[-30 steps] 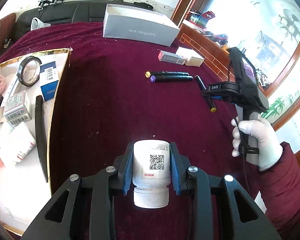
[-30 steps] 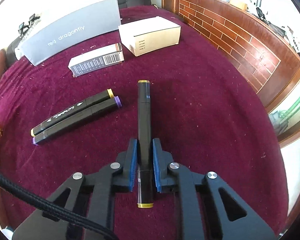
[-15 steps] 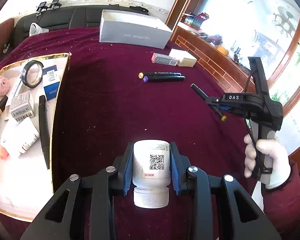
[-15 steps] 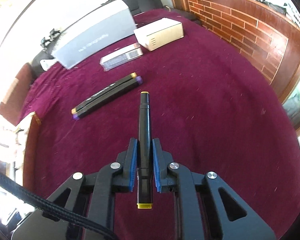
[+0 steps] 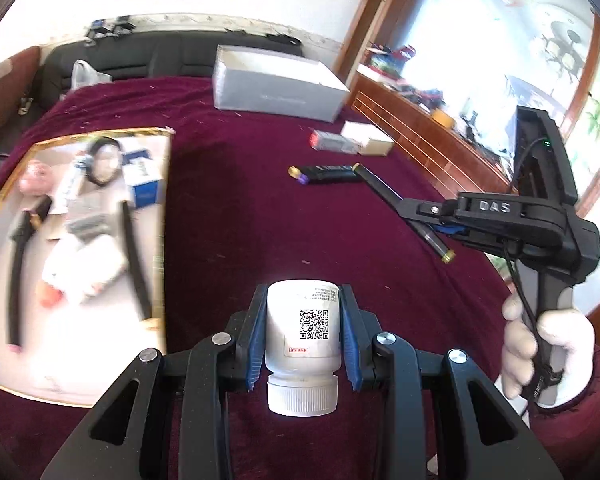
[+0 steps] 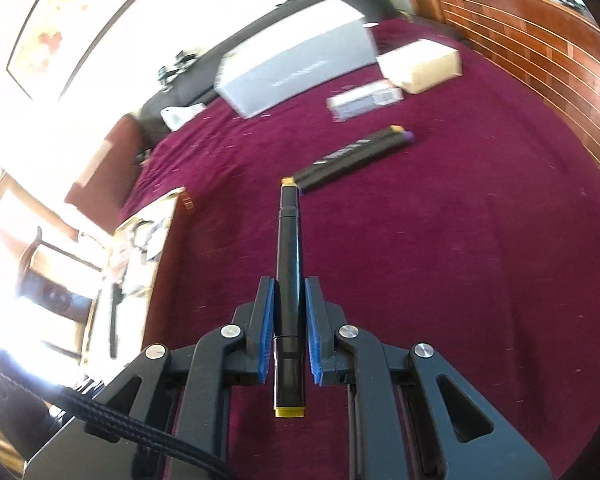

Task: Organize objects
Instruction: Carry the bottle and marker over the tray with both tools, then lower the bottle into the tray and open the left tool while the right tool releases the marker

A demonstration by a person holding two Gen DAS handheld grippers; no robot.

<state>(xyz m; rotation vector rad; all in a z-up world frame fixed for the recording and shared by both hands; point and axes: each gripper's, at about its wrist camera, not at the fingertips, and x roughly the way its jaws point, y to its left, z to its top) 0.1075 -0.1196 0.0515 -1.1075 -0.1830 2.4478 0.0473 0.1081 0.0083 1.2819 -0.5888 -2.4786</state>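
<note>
My left gripper (image 5: pixel 302 312) is shut on a white pill bottle (image 5: pixel 302 332) with a QR label, cap toward the camera, held above the maroon cloth. My right gripper (image 6: pixel 288 300) is shut on a black marker with gold ends (image 6: pixel 288 280), held in the air; the right gripper and its marker also show in the left wrist view (image 5: pixel 404 206). Two more black markers (image 6: pixel 352 156) lie side by side on the cloth. A gold-edged tray (image 5: pixel 162 240) at the left holds a tape roll, small boxes and dark tools.
A grey shoe-box lid (image 5: pixel 276 88) stands at the back. A small dark carton (image 5: pixel 334 142) and a cream box (image 5: pixel 370 140) lie beside it. A wooden ledge (image 6: pixel 540 48) runs along the right. A black sofa (image 5: pixel 140 58) lies behind.
My right gripper has lifted the marker off the cloth and swung it left toward the tray. My left gripper still holds the bottle and has shifted a little.
</note>
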